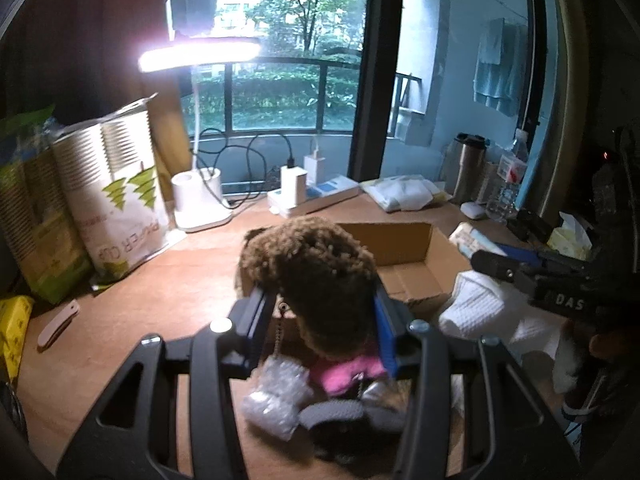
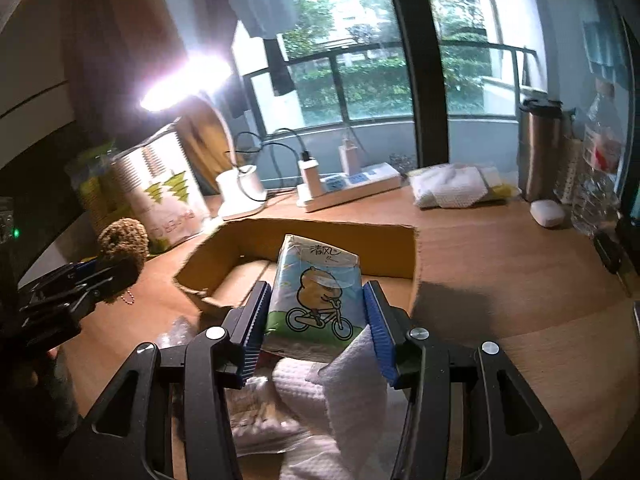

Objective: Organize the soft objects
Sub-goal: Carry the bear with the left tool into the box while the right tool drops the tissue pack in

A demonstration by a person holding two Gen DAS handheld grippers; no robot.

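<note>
Left gripper: jaws clenched on a brown curly plush toy, which is held clear of the bench with its head up between the blue pads. A small bead chain hangs from the toy beside the left pad. In the left wrist view the toy sits in front of the near left corner of the cardboard box.

Right gripper: jaws clenched on a tissue pack printed with a cartoon figure on a bicycle. The pack stands upright between the pads, in front of the open box in the right wrist view; whether it is over the box or just short of it cannot be told.

On the bench below the grippers: white quilted cloth, a bubble-wrap bundle, a pink item and a grey item, partly hidden.

At the back of the bench: a lit desk lamp, a power strip with chargers plugged in, a bag of paper cups, a folded white cloth, a steel flask and a water bottle.
</note>
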